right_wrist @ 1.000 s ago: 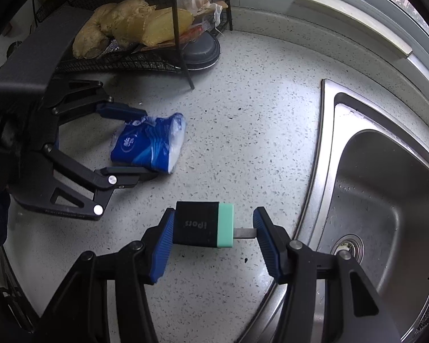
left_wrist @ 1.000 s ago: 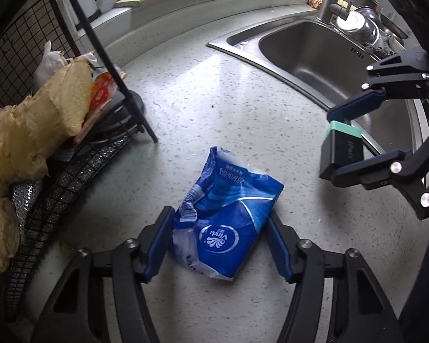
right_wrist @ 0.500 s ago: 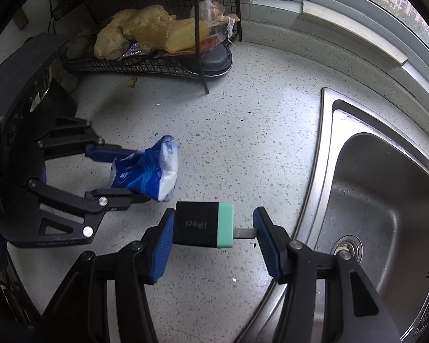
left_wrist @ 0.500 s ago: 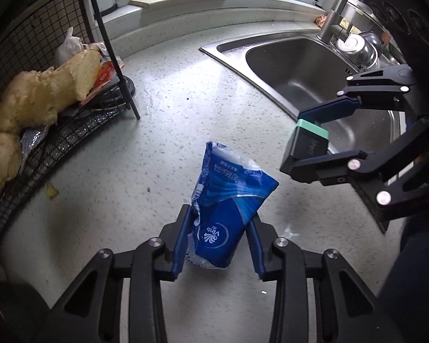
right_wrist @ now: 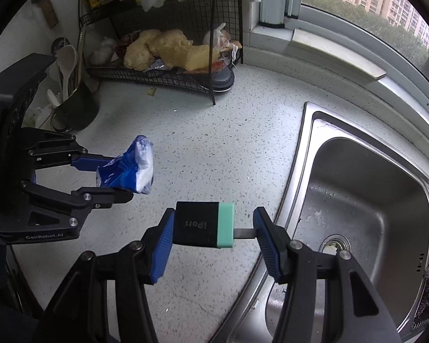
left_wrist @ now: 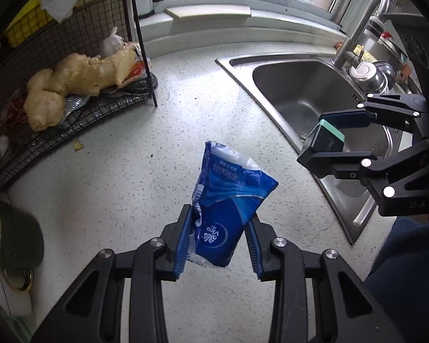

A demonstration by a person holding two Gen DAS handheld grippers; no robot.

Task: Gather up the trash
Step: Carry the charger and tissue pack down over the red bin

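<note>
My left gripper (left_wrist: 218, 238) is shut on a crumpled blue tissue wrapper (left_wrist: 228, 205) and holds it in the air above the speckled counter (left_wrist: 123, 177). The wrapper (right_wrist: 128, 171) and the left gripper (right_wrist: 100, 178) also show at the left of the right wrist view. My right gripper (right_wrist: 213, 225) is shut on a small black box with a mint-green end (right_wrist: 204, 224), held above the counter near the sink's edge. That box (left_wrist: 326, 140) and the right gripper (left_wrist: 329, 143) show at the right of the left wrist view.
A steel sink (right_wrist: 366, 200) with a faucet (left_wrist: 360, 25) lies to the right. A black wire rack (right_wrist: 168, 77) with ginger roots (left_wrist: 71, 85) stands at the back left. A dark utensil holder (right_wrist: 74, 105) stands at the left. A small scrap (left_wrist: 77, 145) lies before the rack.
My left gripper closed on the blue wrapper and lifted it off the counter. Both grippers rose and drew back from the counter. The right gripper kept its hold on the box.
</note>
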